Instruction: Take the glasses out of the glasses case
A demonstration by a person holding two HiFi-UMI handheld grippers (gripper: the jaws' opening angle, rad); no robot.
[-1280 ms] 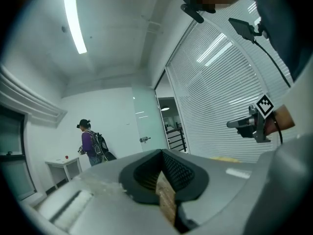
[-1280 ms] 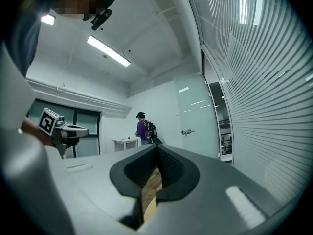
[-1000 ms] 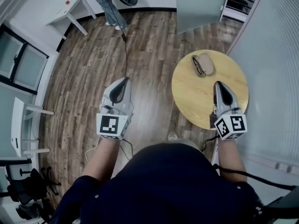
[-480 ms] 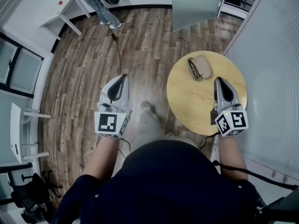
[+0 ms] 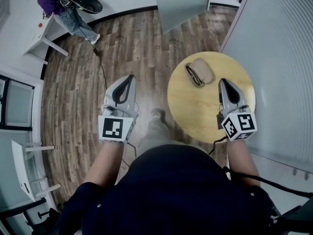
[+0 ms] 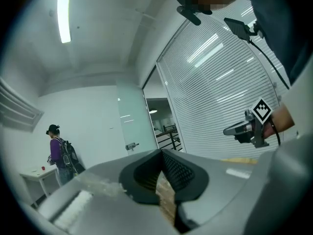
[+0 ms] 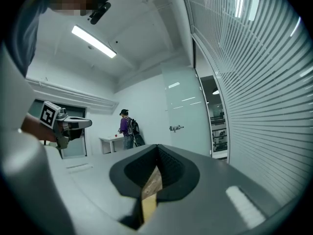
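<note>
No words, numbers or brand names can be read anywhere. Only black-and-white square patterns are seen. One is printed on the left cube (image 5: 117,129), which is fixed to the left gripper (image 5: 129,78). Another is printed on the right cube (image 5: 239,126), which is fixed to the right gripper (image 5: 223,82). No letters are made by these patterns.

Head view overlooks left gripper (image 5: 130,77) and right gripper (image 5: 223,82).
</note>
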